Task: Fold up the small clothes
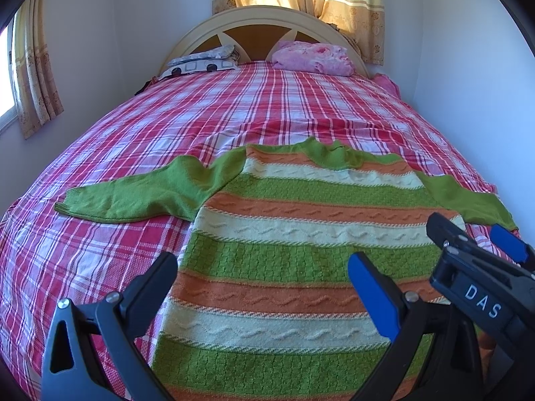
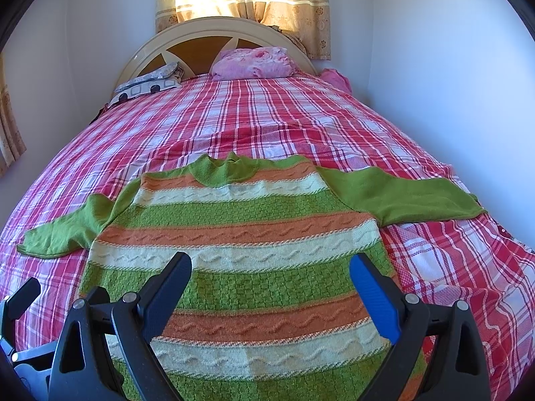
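From my left wrist, the green, orange and cream striped knitted sweater lies flat on the red plaid bed near its foot edge, sleeves spread; my left gripper hovers with jaws wide, empty, and my right gripper shows alongside. From my right wrist, that gripper gapes empty too, and the right sleeve shows whole. The knit looks soft and limp; I'd pinch a cuff or the hem.
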Demonstrator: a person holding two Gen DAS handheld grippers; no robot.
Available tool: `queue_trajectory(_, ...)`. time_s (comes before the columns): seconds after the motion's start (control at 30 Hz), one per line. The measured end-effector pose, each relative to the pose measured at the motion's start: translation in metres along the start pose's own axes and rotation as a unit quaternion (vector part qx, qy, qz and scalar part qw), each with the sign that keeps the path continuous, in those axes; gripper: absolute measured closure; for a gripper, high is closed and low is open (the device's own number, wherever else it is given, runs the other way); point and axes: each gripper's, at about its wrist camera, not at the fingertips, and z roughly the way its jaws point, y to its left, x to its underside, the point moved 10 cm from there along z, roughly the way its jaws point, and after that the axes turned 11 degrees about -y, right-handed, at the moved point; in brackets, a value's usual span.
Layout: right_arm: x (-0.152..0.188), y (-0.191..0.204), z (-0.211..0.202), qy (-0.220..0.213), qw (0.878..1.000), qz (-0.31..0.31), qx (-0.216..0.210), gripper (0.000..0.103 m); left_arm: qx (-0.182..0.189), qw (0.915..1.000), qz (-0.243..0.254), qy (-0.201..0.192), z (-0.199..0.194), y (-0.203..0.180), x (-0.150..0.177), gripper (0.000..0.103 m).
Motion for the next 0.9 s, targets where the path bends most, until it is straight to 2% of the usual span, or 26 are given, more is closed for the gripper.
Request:
queue_trajectory(0.6,0.008,0.000,0.015,0.015,1.000,-0.003,-0.003,0.007,0.003,0.9998,0.003,0.019,0.017,-0.004,0.007,0.000)
queue_trajectory(0.7,0.007,-0.003,0.020,0.012,1.000,-0.001,-0.015,0.007,0.005,1.0000,0.000,0.009,0.021,-0.002,0.004,0.000)
queue_trajectory(0.77,0.005,-0.012,0.025,0.005,1.000,0.005,-0.016,0.007,0.013,0.9997,-0.020,-0.003,0.026,0.005,-0.002,0.000)
queue_trajectory(0.9,0.004,-0.048,0.037,0.015,1.000,0.019,-0.004,0.007,0.001,0.9983,-0.045,-0.037,0.038,0.026,-0.012,0.000)
